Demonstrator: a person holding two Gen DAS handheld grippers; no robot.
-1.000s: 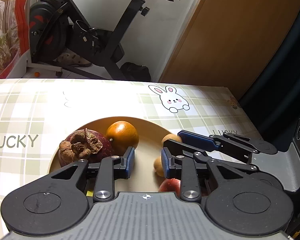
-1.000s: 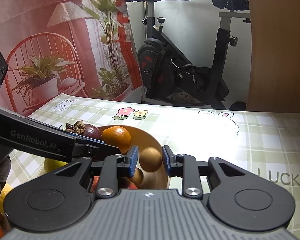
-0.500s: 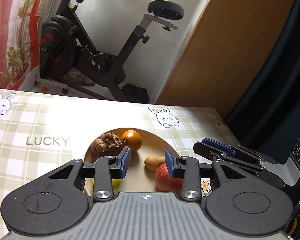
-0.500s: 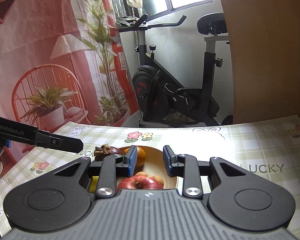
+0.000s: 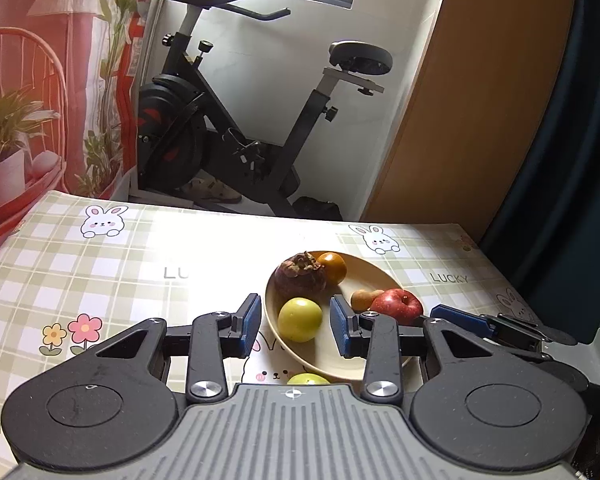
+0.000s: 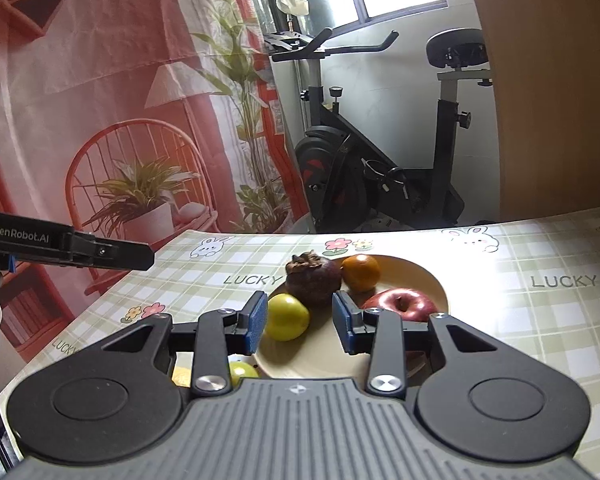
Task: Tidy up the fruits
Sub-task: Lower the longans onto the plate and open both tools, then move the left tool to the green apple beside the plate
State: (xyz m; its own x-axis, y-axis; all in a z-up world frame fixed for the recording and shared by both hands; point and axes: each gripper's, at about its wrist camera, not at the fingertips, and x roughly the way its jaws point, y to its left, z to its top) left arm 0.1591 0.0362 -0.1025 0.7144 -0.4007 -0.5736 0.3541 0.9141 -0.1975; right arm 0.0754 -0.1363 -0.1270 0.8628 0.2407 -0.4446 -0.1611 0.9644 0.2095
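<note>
Already, most fruit is gathered on the plate [image 5: 384, 276]; one green fruit [image 5: 308, 379] is left on the tabletop [image 5: 100, 272], both grippers held open and empty.

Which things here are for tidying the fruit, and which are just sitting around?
For the job: plate, mangosteen, orange, red apple, green fruit, both grippers.

Just around: exercise bike, tablecloth, printed curtain.

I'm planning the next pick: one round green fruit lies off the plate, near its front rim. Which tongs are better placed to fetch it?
Probably left. The round green fruit sits centred just below the open left tongs. For the open right tongs, it lies off to the left, partly hidden.
</note>
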